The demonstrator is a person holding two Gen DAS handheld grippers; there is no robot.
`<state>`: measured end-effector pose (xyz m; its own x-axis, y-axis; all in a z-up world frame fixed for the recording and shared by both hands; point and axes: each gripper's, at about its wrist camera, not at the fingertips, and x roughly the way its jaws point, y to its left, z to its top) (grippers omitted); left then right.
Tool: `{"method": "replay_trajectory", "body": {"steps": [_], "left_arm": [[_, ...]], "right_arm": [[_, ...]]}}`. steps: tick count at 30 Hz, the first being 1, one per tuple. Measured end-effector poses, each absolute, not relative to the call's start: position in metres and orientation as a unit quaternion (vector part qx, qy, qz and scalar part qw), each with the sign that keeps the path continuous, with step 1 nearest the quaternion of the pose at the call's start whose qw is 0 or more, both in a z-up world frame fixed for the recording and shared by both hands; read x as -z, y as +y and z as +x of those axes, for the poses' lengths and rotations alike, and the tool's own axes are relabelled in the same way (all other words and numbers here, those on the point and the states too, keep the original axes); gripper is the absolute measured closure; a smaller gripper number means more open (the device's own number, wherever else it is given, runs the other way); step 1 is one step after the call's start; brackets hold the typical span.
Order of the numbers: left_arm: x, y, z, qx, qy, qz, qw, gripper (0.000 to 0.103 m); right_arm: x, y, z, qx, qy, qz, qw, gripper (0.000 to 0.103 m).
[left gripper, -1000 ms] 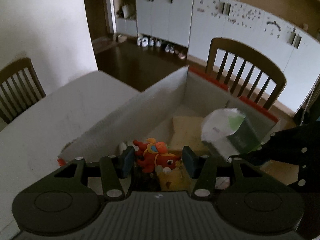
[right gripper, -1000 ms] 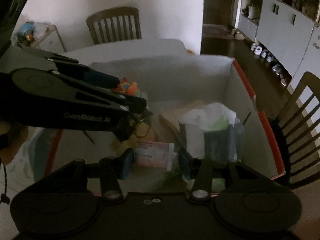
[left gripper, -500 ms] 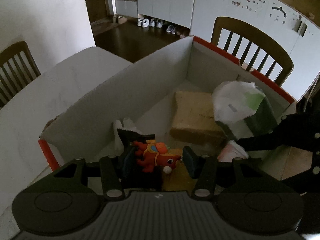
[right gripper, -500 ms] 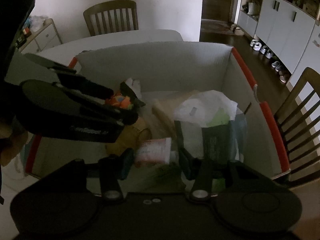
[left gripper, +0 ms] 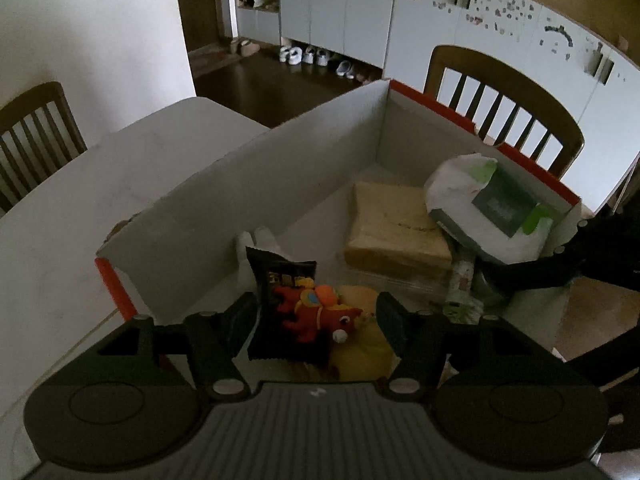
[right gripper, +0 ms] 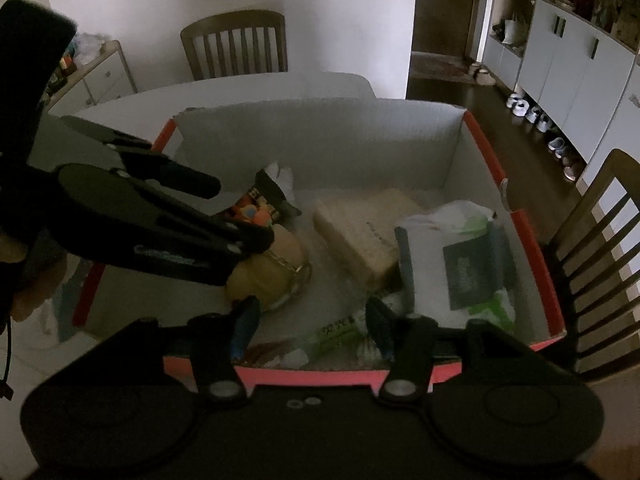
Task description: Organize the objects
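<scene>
Centrally, a white table bearing a big cardboard box with orange-red rims, filling the middle of both views. Inside, toward the right of the left-wrist view, a tan flat parcel, and against its right side a white plastic bag wrapped round a dark green packet. Lower centre of that view: a black snack packet upright near the box's near wall, a red toy horse lying loose against it, a yellow plush just beneath.

Around the horse, left gripper with jaws apart, just been opening, pads clear of the toy on both sides; nothing clamped.

Lower centre of the right-wrist view: right gripper likewise spread, jaws just been opening, hanging over the box's near rim; below and between the pads, a green-printed tube lying on the box floor, not pinched. Left gripper visible there too, at left.

Behind the table, wooden chairs; upper right, white cupboards.
</scene>
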<state>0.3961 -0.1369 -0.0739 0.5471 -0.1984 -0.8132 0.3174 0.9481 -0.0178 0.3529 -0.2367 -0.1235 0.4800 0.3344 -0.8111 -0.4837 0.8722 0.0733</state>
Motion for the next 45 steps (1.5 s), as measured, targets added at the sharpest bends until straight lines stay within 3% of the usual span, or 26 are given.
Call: {"method": "replay_trajectory", "body": {"steps": [23, 31, 38, 41, 45], "left_arm": [[0.020, -0.121, 0.323, 0.155, 0.369, 0.023, 0.916, 0.038], [0.011, -0.115, 0.294, 0.158, 0.359, 0.008, 0.920, 0.038], [0.010, -0.105, 0.273, 0.146, 0.350, -0.002, 0.925, 0.038], [0.010, -0.100, 0.265, 0.141, 0.347, -0.006, 0.927, 0.021], [0.010, -0.094, 0.256, 0.133, 0.344, -0.012, 0.930, 0.020]], "right_arm": [[0.082, -0.268, 0.311, -0.207, 0.381, -0.043, 0.900, 0.042], [0.069, -0.271, 0.293, -0.211, 0.353, -0.027, 0.911, 0.036], [0.063, -0.270, 0.279, -0.213, 0.335, -0.018, 0.918, 0.024], [0.062, -0.271, 0.274, -0.215, 0.328, -0.014, 0.920, 0.019], [0.060, -0.271, 0.267, -0.217, 0.319, -0.008, 0.922, 0.012]]}}
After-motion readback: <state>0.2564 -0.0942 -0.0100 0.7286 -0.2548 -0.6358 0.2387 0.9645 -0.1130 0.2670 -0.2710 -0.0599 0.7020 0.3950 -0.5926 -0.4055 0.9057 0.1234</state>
